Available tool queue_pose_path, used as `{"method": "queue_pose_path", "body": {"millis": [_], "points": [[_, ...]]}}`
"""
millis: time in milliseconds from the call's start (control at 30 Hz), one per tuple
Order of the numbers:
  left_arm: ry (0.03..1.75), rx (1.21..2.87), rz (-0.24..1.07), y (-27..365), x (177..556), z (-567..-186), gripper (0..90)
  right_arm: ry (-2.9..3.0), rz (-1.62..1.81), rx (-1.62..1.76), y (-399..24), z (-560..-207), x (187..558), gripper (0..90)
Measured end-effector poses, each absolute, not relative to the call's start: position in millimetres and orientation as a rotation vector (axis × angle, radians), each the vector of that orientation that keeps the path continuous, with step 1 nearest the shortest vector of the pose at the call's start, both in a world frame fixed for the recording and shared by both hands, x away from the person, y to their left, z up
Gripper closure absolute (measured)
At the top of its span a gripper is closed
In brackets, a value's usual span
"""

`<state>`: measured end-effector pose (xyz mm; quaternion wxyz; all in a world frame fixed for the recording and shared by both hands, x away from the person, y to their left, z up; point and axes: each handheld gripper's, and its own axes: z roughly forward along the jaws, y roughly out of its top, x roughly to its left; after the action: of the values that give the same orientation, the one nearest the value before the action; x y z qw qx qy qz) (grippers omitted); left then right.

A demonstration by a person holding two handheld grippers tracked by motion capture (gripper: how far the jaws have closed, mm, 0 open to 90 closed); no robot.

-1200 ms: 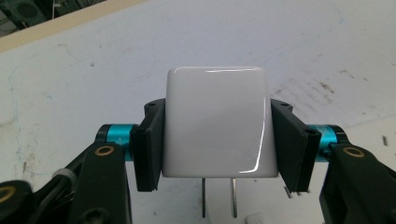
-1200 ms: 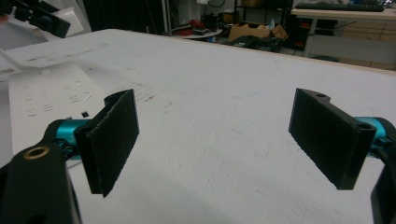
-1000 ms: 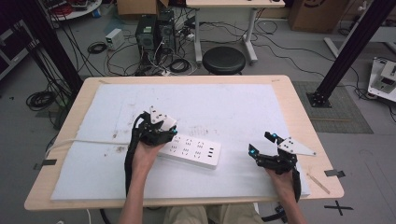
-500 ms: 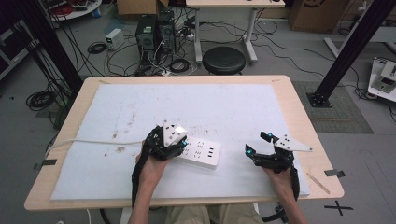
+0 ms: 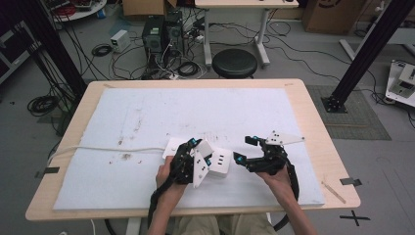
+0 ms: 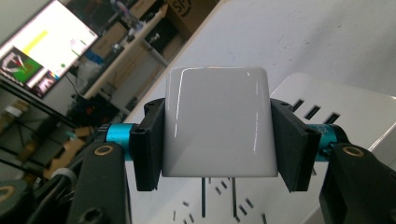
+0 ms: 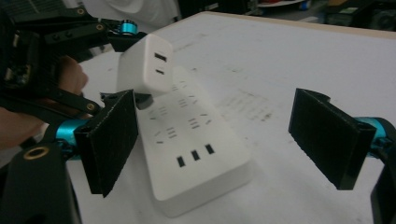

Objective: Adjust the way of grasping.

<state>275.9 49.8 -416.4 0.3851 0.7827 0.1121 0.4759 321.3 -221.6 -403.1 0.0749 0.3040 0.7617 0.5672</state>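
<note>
Your left gripper's (image 6: 215,135) 2 black pads (image 6: 148,142) press on opposite sides of a glossy white charger block (image 6: 215,122), clamping it squarely between them. In the right gripper view that same block (image 7: 147,69) shows 2 small ports on its face and hangs tilted just above the near-left end of the white power strip (image 7: 191,154); whether its underside touches the strip you cannot tell from here.

Your right gripper's (image 7: 231,140) pads (image 7: 112,140) stand wide apart with nothing between them (the strip lies on the mat beyond them, and they are not on it).

From the high view, your left gripper (image 5: 195,159) sits over the middle of the power strip (image 5: 220,161), your hand (image 5: 169,178) curled behind it, while your right gripper (image 5: 257,156) hovers just beside the strip's right end. The strip lies on a white foam mat (image 5: 147,117) that covers most of the wooden table (image 5: 78,112), towards your edge of it, and its white cord (image 5: 98,149) runs off to the left across the mat and over the table's side.
</note>
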Motion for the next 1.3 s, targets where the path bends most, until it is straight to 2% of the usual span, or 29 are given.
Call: {"method": "queue_pose_path", "body": {"millis": [167,200,400,633,767,1233,1267,1300], "points": [[0.219,1.956,1.266,47,272,-419,42.4,2.345,1.763,0.917,-217,-401,325,16.4],[0.162,1.925,1.301,45,269,-419,42.4,2.352,1.792,0.906,-215,-400,328,16.4],[0.087,1.888,1.326,39,267,-420,42.4,2.386,1.88,0.898,-211,-395,332,16.4],[0.061,1.862,1.33,34,264,-419,42.4,2.412,1.947,0.901,-207,-396,335,16.4],[0.031,1.853,1.323,30,263,-419,42.4,2.43,1.97,0.886,-206,-396,335,21.6],[-0.003,1.841,1.312,23,261,-419,42.4,2.51,2.0,0.889,-196,-401,340,21.9],[-0.003,1.839,1.311,22,261,-420,42.4,2.523,2.006,0.882,-196,-402,341,26.2],[-0.008,1.84,1.313,22,261,-419,42.4,2.523,2.011,0.873,-195,-402,341,26.6]]}}
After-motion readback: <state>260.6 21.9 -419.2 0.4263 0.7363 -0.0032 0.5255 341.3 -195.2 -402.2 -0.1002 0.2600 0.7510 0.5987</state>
